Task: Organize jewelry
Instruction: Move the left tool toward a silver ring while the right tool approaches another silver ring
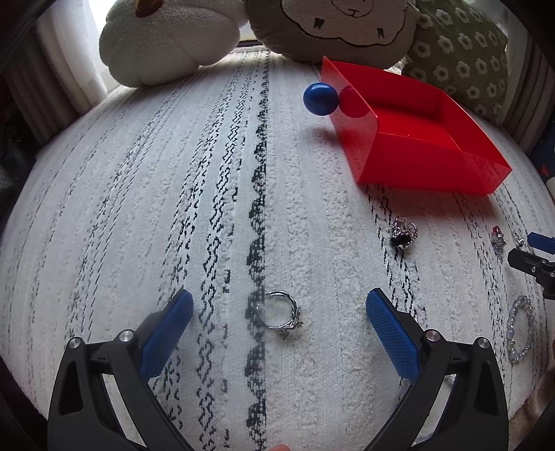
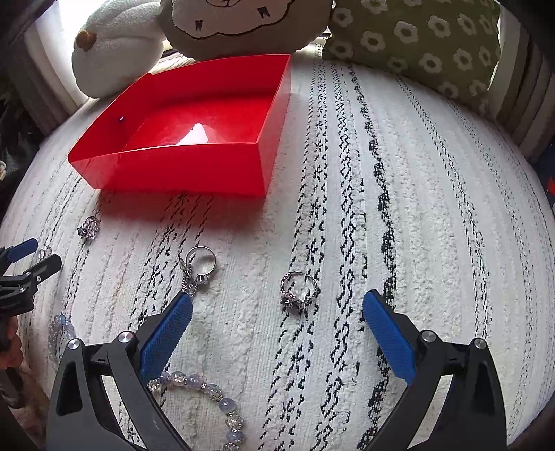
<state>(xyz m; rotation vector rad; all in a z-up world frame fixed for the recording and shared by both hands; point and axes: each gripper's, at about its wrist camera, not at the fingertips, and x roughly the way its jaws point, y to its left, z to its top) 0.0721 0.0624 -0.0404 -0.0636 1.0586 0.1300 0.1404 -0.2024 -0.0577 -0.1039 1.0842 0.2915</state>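
Left wrist view: left gripper [image 1: 279, 324] hovered low over the white rug [image 1: 138, 208] with black woven stripes; its jaws were spread wide, pinching nothing
Open silver ring [image 1: 279, 314]: lay on the rug between the two blue pads, touching neither
Red tray [image 1: 416, 138]: sat at 2 o'clock from that ring, well apart; a blue ball knob [image 1: 321, 98] stuck out from its left wall
Dark-stone ring [image 1: 402, 232]: rested just below the tray's near wall, at 2 o'clock from the silver ring
Red-stone piece [image 1: 497, 239]: small, at the 3 o'clock edge; kind unclear
Right wrist view: right gripper [image 2: 277, 319] hung over the same rug; jaws likewise spread wide and empty
Ornate ring [image 2: 299, 289]: lay between the blue pads, nearer their tips, touching neither
Ring on a chain [image 2: 200, 265]: just past the left pad's tip, at 10 o'clock from the ornate ring
Beaded bracelet [image 2: 208, 392]: ran under the left finger toward 6 o'clock
Small ring [image 2: 89, 226]: at 9 o'clock, just below the tray's near left corner
Tray interior: appeared bare apart from glare
Cushions: white plush [image 2: 114, 45], tan embroidered pillow [image 2: 249, 24] and green flowered pillow [image 2: 416, 45] lined the rug's 12 o'clock edge
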